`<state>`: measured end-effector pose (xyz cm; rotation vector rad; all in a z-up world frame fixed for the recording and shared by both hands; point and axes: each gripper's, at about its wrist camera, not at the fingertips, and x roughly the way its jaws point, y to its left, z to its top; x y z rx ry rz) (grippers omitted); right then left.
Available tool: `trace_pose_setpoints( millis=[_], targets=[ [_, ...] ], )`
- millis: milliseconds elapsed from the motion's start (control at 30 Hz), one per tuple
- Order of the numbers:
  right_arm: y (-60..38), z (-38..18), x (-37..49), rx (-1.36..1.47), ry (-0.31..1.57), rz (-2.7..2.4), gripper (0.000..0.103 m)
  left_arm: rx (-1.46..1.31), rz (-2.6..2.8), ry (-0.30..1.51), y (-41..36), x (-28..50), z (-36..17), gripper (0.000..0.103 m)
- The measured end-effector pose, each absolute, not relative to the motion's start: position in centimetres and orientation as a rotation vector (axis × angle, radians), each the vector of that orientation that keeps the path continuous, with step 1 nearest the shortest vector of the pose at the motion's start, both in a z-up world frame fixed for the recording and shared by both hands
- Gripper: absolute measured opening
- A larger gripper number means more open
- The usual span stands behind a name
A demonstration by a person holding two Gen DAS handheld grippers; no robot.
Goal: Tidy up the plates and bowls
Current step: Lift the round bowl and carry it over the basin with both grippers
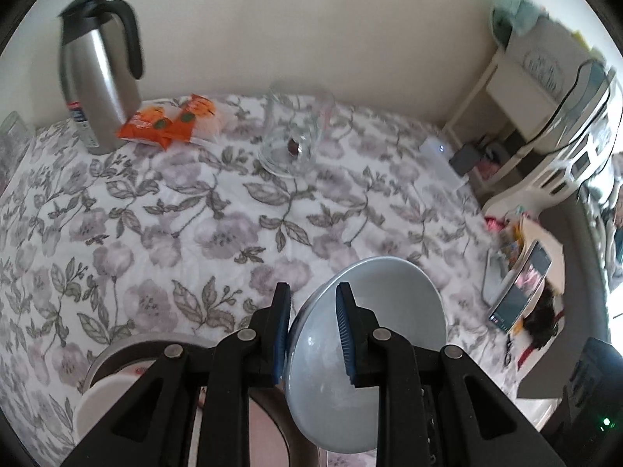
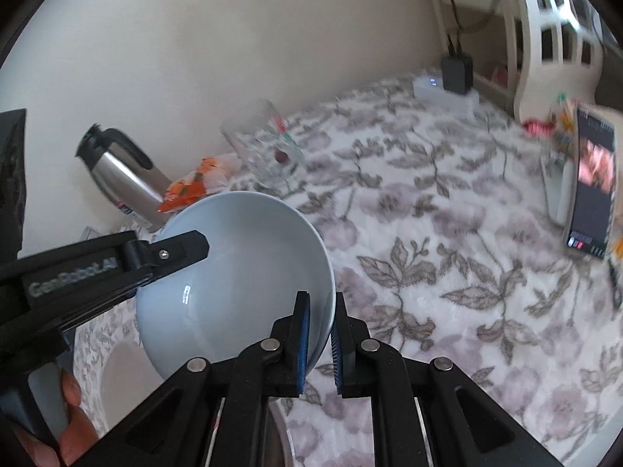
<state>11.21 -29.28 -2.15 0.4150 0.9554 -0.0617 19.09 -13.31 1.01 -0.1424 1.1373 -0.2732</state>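
Above the floral tablecloth [image 2: 447, 233], left gripper [image 1: 313, 334] and right gripper [image 2: 320, 334] each clamp opposite rims of the pale-blue bowl [image 2: 241, 272].

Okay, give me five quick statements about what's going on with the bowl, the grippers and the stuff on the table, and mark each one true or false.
1. Both grippers grip the pale blue bowl by its rim. True: the left gripper and the right gripper each have one finger inside the bowl and one outside.
2. The bowl holds soup. False: its inside shows bare glaze.
3. The steel thermos jug stands by the wall beside an orange snack packet. True.
4. The tablecloth is plain red. False: it is white with a grey and lilac flower print.
5. The glass mug sits inside the bowl. False: it stands apart, farther back on the table.
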Motion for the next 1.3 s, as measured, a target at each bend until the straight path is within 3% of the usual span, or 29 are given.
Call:
trace_pose_setpoints(
  millis=[567, 1300],
  targets=[
    [-22.8, 3.2, 8.1, 0.329, 0.868, 0.104, 0.012, -0.366, -0.241, 0.924, -4.0, 13.0, 5.2, 0.025],
    [-15.5, 2.6, 6.9, 0.161, 0.931, 0.219, 0.012, -0.521, -0.184, 0.908, 4.4, 8.6, 2.5, 0.025]
  ],
)
